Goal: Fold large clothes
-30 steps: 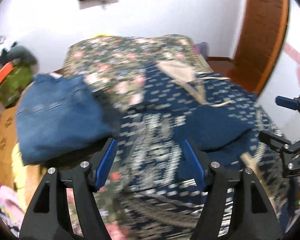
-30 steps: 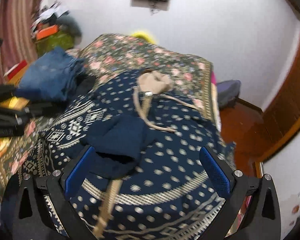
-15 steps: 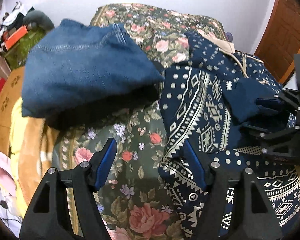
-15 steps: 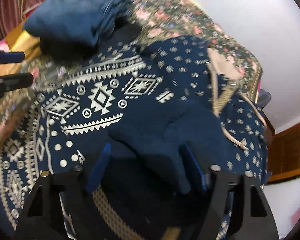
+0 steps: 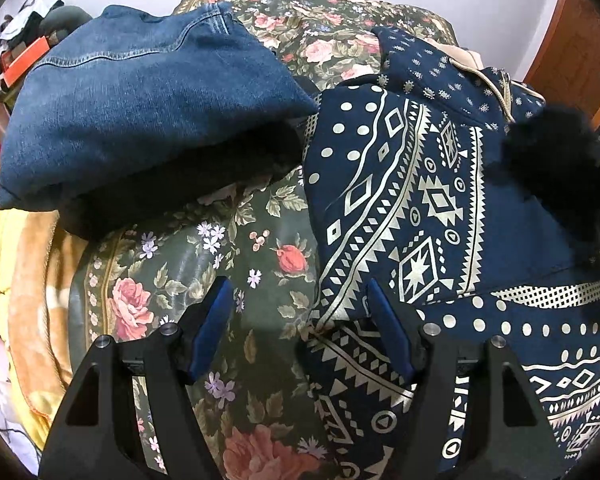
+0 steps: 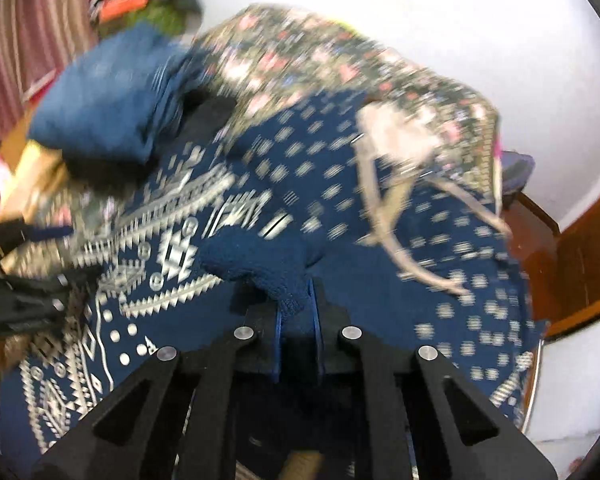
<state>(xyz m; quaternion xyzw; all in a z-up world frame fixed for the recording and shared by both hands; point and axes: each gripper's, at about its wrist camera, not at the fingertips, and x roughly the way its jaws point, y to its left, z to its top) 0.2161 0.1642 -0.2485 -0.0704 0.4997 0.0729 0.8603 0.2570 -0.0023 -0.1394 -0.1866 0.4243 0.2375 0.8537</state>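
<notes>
A navy garment with white geometric print lies spread on the floral bed; it also fills the right wrist view, blurred. Its beige hood lining and drawstrings lie toward the far end. My right gripper is closing tight on the plain navy knit cuff, which is pinched between the blue pads. In the left wrist view that cuff is a dark blur lifted at the right. My left gripper is open just above the garment's left edge, with nothing between its fingers.
Folded blue jeans sit on a dark garment at the bed's left side. The floral bedspread shows between them and the navy garment. An orange blanket hangs at the left edge. A wooden door stands at the right.
My right gripper went from wide open around the cuff to shut on it and swung with it. My left gripper sank toward the bed, still open, at the garment's left edge.
</notes>
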